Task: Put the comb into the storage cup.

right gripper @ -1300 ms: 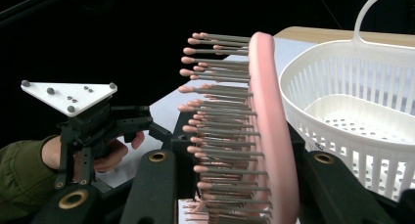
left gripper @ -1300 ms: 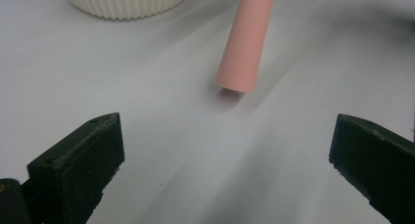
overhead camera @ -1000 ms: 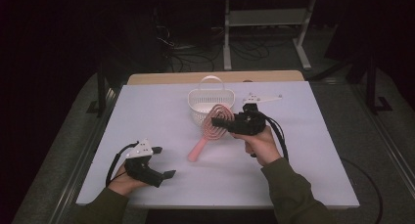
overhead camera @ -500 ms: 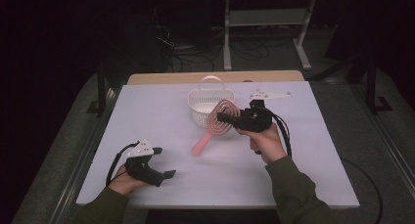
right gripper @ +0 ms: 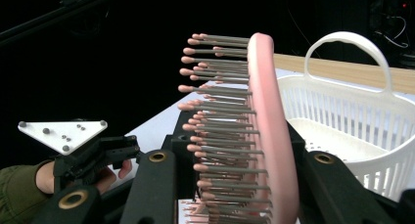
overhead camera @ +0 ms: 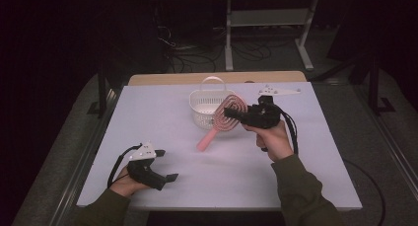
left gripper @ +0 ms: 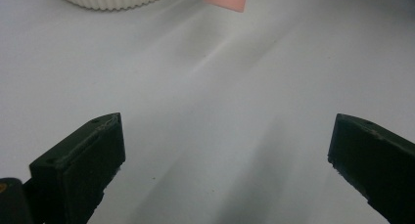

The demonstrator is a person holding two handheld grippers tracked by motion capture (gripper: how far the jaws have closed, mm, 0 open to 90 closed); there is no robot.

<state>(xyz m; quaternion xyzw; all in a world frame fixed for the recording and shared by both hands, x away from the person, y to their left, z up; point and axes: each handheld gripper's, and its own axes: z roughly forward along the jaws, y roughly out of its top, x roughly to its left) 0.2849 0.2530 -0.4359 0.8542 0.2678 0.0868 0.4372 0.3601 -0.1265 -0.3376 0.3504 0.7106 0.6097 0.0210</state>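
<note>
Item one, nearest me: my left claw (overhead camera: 170, 177), jaws wide apart on nothing, parked low on the white-covered desk (overhead camera: 148, 112), to my mind kept clear. Item two: my right claw (overhead camera: 230, 112) clamped on the pink plastic bristle hairbrush (overhead camera: 222, 120), head gripped, handle hanging desk-ward. Item three, just behind: white slatted plastic basket with handle (overhead camera: 207, 105), I judge the brush's destination.

Left gripper (overhead camera: 170, 177) low at near left, jaws apart; right gripper (overhead camera: 227, 112) raised, jaws clamped, pointing left.
</note>
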